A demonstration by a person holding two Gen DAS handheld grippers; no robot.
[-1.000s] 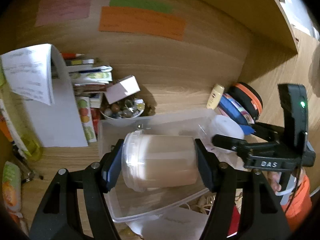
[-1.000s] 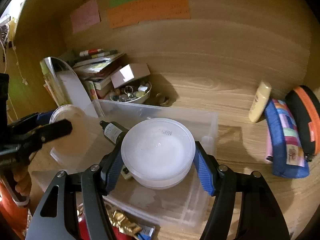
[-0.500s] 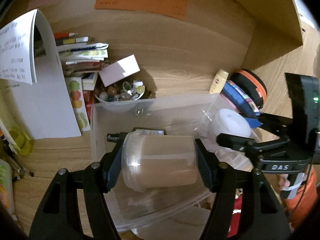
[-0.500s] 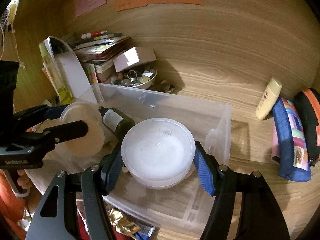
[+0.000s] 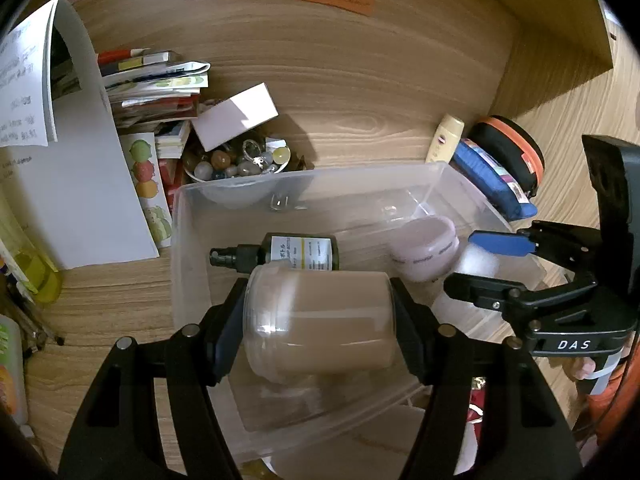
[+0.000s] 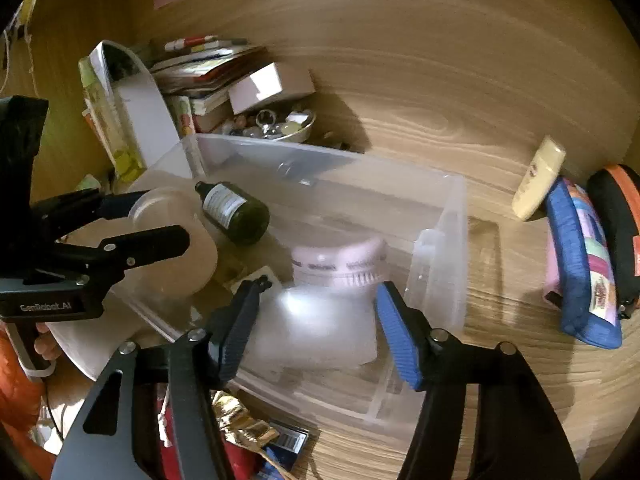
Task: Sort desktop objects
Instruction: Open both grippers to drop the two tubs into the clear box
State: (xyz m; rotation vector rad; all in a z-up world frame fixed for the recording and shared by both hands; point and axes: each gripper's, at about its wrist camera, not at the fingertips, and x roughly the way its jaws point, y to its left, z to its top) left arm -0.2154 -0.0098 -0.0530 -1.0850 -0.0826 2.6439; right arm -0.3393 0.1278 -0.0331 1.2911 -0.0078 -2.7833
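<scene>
- so the left gripper (image 5: pixel 320 320) pinches a frosted plastic jar (image 5: pixel 318 320) lying sideways, one pad on its lid end and one on its base, held over the near-left part of the clear plastic bin (image 5: pixel 178 240).
- the jar looks light, stiff and smooth-walled; end to end as it is held seems the safest grip, since its round side would probably roll between the pads.
- the right gripper (image 6: pixel 320 320) is closing its jaws, yet the pale round tub (image 6: pixel 340 268) now sits tilted on the bin floor just beyond the pads, blurred, and i cannot see either pad pressing on it.
- the tub looks light and rigid, with a slick lid; its ribbed rim is probably the best place to take it.
- a dark glass bottle (image 5: pixel 296 254) lies on its side in the bin just behind the jar; being glass, it should not be knocked.
- against the earlier frames: the jar has sunk lower into the bin, the bottle shows more fully, and the tub has left the right pads, which then held it flat.
</scene>
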